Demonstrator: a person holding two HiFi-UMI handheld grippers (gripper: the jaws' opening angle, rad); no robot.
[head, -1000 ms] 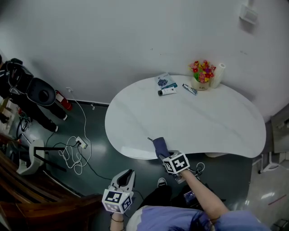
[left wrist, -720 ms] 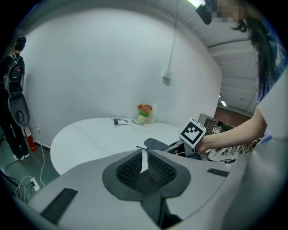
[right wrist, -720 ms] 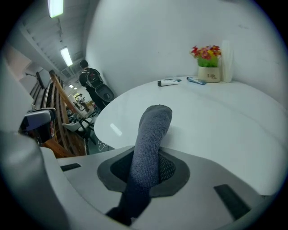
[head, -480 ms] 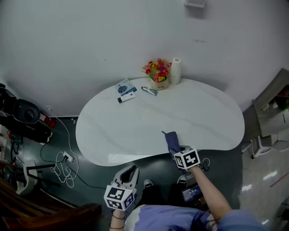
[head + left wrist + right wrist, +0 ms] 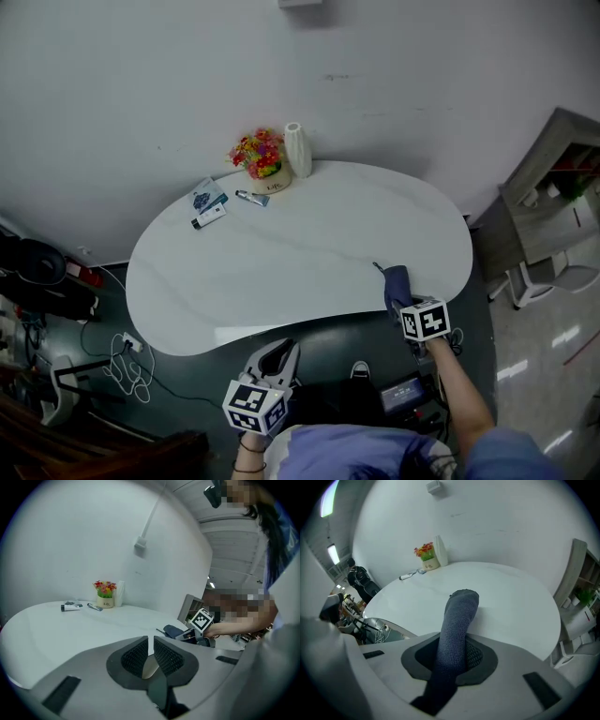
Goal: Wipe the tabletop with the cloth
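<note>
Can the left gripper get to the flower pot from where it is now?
Probably not without leaning in: the left gripper hangs off the near edge, while the flower pot sits at the far edge by the wall, with the full depth of the bare tabletop between them.

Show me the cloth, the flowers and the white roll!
cloth (image 5: 397, 283), head view, middle of its blue fabric.
flowers (image 5: 257, 148), head view, the bright blooms on top.
white roll (image 5: 297, 150), head view, middle of its side.

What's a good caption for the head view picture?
Right gripper holds a blue-grey cloth at the white table's near edge; left gripper hangs off the table, empty.
</note>
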